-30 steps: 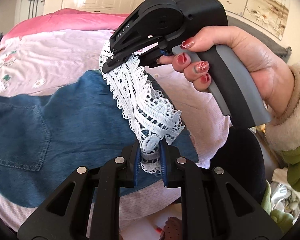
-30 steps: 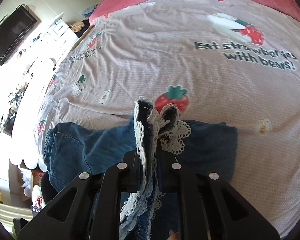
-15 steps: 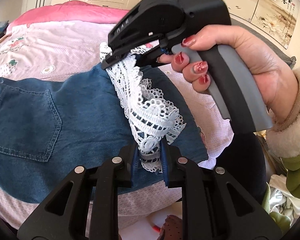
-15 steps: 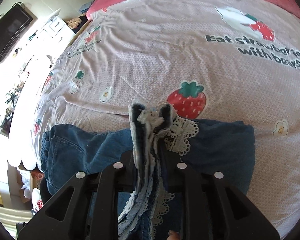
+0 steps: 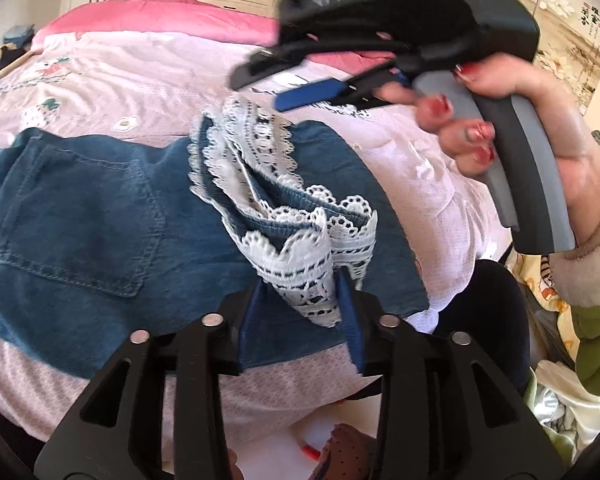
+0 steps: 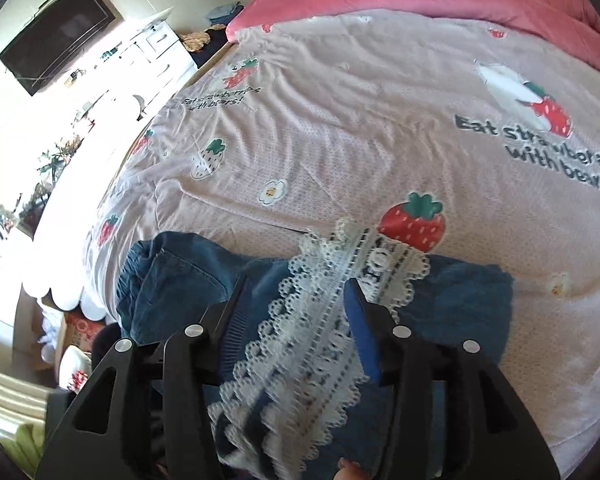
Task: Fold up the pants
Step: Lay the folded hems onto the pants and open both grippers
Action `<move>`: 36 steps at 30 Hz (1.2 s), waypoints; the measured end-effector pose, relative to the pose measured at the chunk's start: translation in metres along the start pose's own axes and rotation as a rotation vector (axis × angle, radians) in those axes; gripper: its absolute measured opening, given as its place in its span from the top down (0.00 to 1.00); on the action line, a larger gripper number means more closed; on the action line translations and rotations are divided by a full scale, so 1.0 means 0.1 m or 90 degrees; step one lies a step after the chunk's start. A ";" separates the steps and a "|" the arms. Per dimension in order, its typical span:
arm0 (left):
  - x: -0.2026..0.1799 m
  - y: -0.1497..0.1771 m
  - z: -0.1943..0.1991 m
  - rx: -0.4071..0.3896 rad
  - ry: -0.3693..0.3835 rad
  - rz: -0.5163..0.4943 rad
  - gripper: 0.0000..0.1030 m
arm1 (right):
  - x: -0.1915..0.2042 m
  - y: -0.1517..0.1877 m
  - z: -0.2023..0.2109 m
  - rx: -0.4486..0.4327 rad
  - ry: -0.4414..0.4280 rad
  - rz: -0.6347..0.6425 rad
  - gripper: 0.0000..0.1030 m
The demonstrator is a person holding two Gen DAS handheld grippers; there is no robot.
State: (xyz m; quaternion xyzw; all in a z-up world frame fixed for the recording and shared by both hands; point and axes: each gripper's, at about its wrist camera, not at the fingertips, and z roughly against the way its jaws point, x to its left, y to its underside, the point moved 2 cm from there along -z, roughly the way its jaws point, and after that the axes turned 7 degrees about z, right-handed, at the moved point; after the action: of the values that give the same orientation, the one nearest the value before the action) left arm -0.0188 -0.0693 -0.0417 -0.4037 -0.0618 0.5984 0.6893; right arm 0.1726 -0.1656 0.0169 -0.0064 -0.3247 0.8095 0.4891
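Bed (image 6: pixel 340 112): pink strawberry-print cover.
Pants (image 5: pixel 79 216): blue denim, lying folded on the bed's near edge, lace hem (image 5: pixel 300 264) on top.
Left claw (image 5: pixel 300 312): opening, lace loose between its jaws.
Right claw (image 5: pixel 283 80): opening above the lace, gripping nothing.

One pair of denim pants (image 5: pixel 79 216) lies on one bed (image 6: pixel 340 120), and one back pocket (image 5: pixel 83 224) shows on it. The white lace trim (image 5: pixel 300 276) reads as two cuffs bunched together (the layers overlap, so the count is uncertain). There are two grippers: the left gripper (image 5: pixel 300 312) and the right gripper (image 6: pixel 295 312), each with two fingers. One hand (image 5: pixel 512 120) holds a handle. Two red strawberry prints with white bears (image 6: pixel 540 104) and one plain strawberry (image 6: pixel 414 224) show on the sheet. One dark screen (image 6: pixel 59 36) hangs on the wall.
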 end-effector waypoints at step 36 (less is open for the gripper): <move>-0.01 -0.11 -0.10 0.037 -0.020 -0.040 0.80 | 0.09 -0.17 -0.44 0.008 0.115 0.181 0.94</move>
State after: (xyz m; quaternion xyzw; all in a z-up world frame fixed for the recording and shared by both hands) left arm -0.0045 -0.0751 -0.0410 -0.3720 -0.0678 0.5841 0.7182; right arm 0.1957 -0.1301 -0.0057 -0.1220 -0.2698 0.8688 0.3969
